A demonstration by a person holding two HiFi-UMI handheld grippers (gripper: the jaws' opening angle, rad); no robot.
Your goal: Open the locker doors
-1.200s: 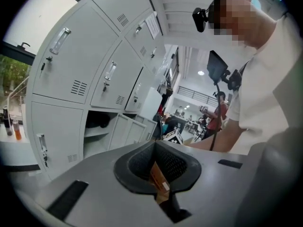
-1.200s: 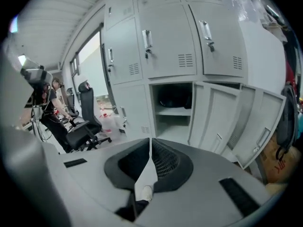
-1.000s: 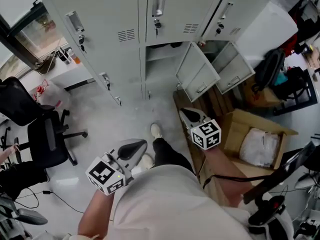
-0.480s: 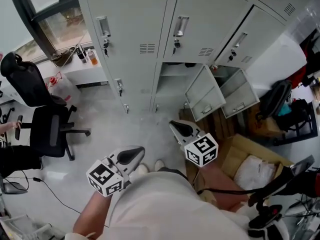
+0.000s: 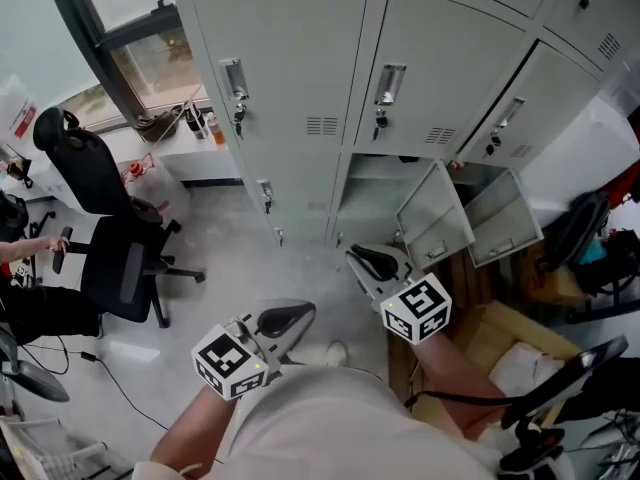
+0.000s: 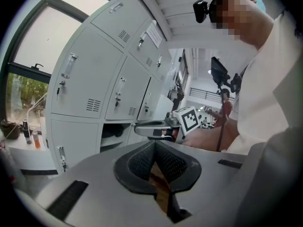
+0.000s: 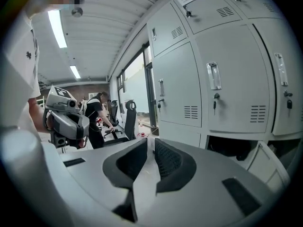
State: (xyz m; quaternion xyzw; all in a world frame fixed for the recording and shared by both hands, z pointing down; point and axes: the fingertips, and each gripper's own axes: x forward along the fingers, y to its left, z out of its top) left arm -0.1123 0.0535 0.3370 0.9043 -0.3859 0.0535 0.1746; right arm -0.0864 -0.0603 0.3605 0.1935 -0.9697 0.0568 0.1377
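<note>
A bank of grey lockers fills the top of the head view. The middle-row doors with chrome handles are closed. Two bottom doors hang open, showing a dark compartment. My left gripper is held low near my body, shut and empty. My right gripper is also shut and empty, short of the open lower lockers. The left gripper view shows its pads pressed together. In the right gripper view the jaws point at closed doors.
A black office chair stands on the floor at left, with a person's arm at the edge. A window and a ledge with bottles are beside the lockers. A cardboard box and a dark bag lie at right.
The head view has tilted up and shifted, so more of the middle locker row shows. Both grippers stay shut near my body and have drifted slightly right.
</note>
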